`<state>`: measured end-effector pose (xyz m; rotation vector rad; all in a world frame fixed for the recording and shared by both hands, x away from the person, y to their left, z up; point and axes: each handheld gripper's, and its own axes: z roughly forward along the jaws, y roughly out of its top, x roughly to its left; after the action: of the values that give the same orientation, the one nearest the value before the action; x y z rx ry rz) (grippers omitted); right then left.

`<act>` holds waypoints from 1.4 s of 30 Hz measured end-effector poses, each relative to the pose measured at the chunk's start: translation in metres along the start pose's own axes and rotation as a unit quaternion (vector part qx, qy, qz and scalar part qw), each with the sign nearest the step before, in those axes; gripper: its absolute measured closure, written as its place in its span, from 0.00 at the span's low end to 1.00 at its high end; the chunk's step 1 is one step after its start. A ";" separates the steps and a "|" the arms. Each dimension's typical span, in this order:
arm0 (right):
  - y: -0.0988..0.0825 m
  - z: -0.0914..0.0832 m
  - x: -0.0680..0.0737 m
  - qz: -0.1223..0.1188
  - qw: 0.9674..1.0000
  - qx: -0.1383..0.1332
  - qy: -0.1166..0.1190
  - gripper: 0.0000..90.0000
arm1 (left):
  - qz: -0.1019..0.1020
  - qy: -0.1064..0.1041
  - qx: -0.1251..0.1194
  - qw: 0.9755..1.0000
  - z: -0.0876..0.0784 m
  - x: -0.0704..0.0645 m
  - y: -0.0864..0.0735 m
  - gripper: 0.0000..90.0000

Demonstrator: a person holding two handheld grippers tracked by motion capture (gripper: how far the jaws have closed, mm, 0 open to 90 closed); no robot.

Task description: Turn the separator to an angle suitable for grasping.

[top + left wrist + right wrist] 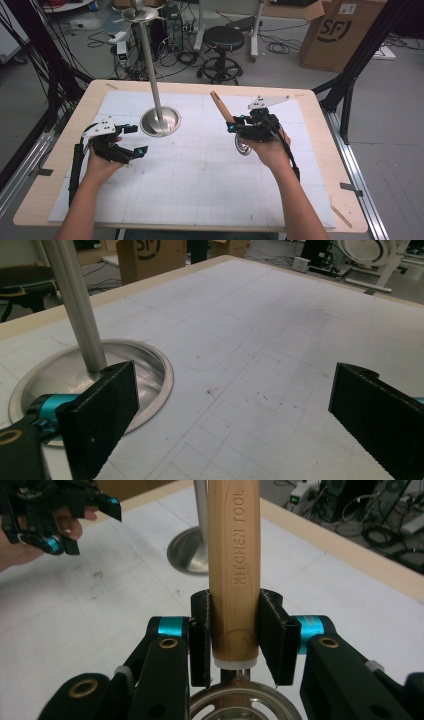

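Note:
A kitchen tool with a wooden handle [221, 106] and a round metal head [243, 146] is held above the white mat, handle tilted up and to the far left. My right gripper [232, 125] is shut on the lower end of that handle [233, 555], one pad on each side, with the metal head [245, 702] just beneath the jaws. My left gripper [139, 139] rests low at the left with its jaws wide open and nothing between them [235, 410]. It sits beside the round base [60, 370] of a metal stand [160, 121].
The stand's pole [150, 60] rises tall from its base at the mat's far left. The gridded white mat [200, 170] covers the wooden table [320, 165]. A stool [223, 40], a cardboard box [340, 30] and cables lie beyond the far edge.

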<state>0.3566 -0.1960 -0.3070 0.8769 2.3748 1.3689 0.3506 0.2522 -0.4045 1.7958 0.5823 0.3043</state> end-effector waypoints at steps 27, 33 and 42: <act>0.032 0.004 -0.010 -0.009 0.996 -0.090 0.011 0.76 | -0.007 0.004 -0.008 1.000 -0.004 0.002 0.000 0.07; 0.035 0.004 -0.014 -0.006 0.995 -0.101 0.014 0.76 | -0.011 0.002 -0.020 1.000 -0.006 0.004 0.001 0.07; 0.040 0.001 -0.025 0.001 0.990 -0.135 0.030 0.75 | -0.007 -0.003 -0.033 0.999 -0.008 0.002 0.003 0.07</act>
<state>0.3915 -0.1957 -0.2756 0.7712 2.1600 1.6880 0.3490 0.2594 -0.3997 1.7282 0.5743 0.3039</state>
